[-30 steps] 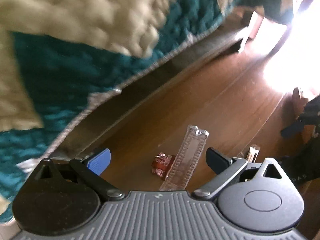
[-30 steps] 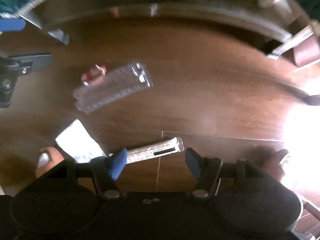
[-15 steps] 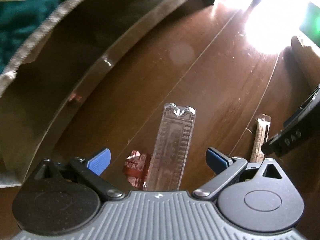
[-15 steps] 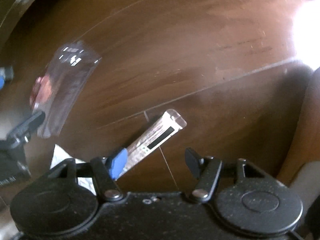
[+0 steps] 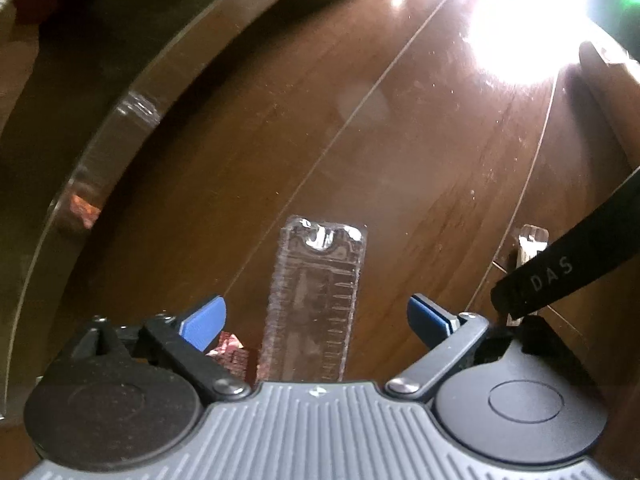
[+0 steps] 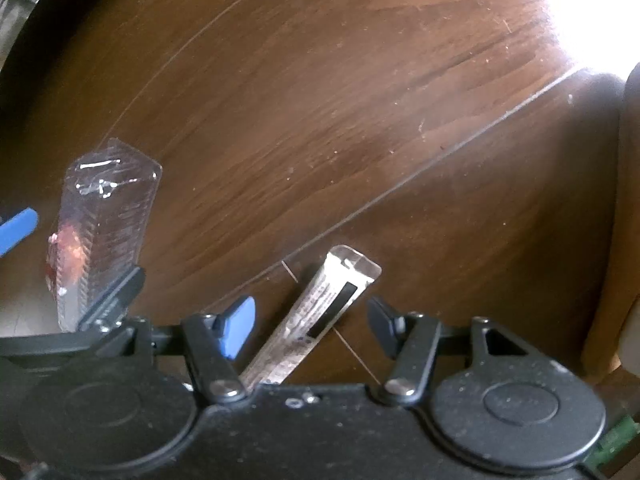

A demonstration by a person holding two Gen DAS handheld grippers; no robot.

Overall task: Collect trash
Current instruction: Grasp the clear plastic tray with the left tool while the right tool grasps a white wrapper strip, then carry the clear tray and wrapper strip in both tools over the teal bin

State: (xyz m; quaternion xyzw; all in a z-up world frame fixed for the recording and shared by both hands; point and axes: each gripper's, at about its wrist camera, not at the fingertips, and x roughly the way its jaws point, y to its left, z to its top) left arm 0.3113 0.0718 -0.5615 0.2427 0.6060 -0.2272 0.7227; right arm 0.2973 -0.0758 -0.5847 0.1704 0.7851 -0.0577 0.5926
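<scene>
A long clear plastic blister pack (image 5: 316, 300) lies on the dark wood floor between the blue pads of my left gripper (image 5: 316, 322), whose jaws are closing without touching it. A crumpled red wrapper (image 5: 230, 354) lies by its left pad. In the right wrist view the same pack (image 6: 106, 232) is at the left. A narrow silver-white wrapper with a black bar (image 6: 320, 316) lies between the fingers of my right gripper (image 6: 312, 326); its jaws are closing too, pads clear of the wrapper. That wrapper (image 5: 530, 246) shows at the right in the left wrist view.
A dark curved furniture base (image 5: 112, 128) runs along the left. Strong glare (image 5: 520, 12) whitens the floor at the upper right. A pale wooden piece (image 6: 616, 240) stands at the right edge of the right wrist view.
Both grippers have come down close over the floor; the blanket and bed edge have left the view. The blister pack and the narrow wrapper now lie between their respective fingers. The right gripper rolled.
</scene>
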